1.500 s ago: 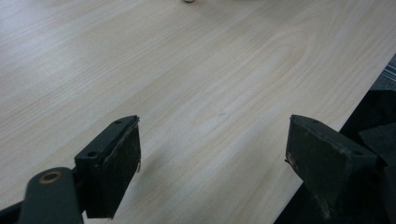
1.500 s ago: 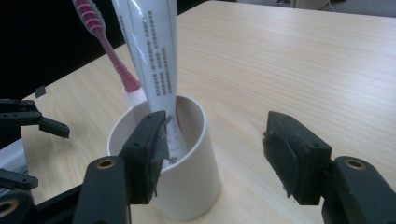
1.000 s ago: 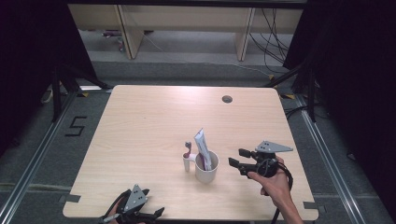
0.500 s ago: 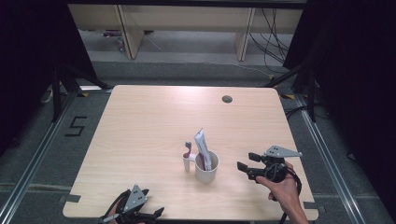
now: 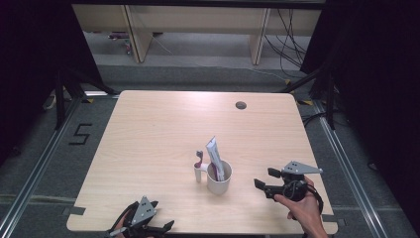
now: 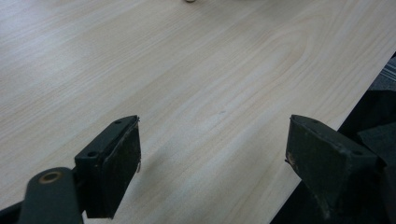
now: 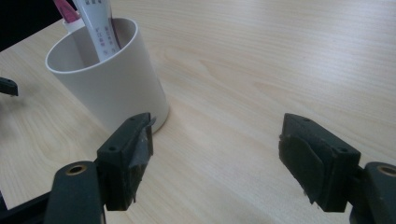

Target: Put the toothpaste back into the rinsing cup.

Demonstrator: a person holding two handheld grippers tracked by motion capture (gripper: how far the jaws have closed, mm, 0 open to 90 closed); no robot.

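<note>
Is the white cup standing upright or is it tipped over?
Upright. The cup rests on its base on the table, its opening facing up, with a tube standing inside it.

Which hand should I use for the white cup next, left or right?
Right, probably. The right tool sits just beside the white cup, jaws open and empty, having just been opening. The left tool rests open at the table's near edge, farther from the cup.

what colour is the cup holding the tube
White, plain; the cup shows best in the right gripper view.
</note>
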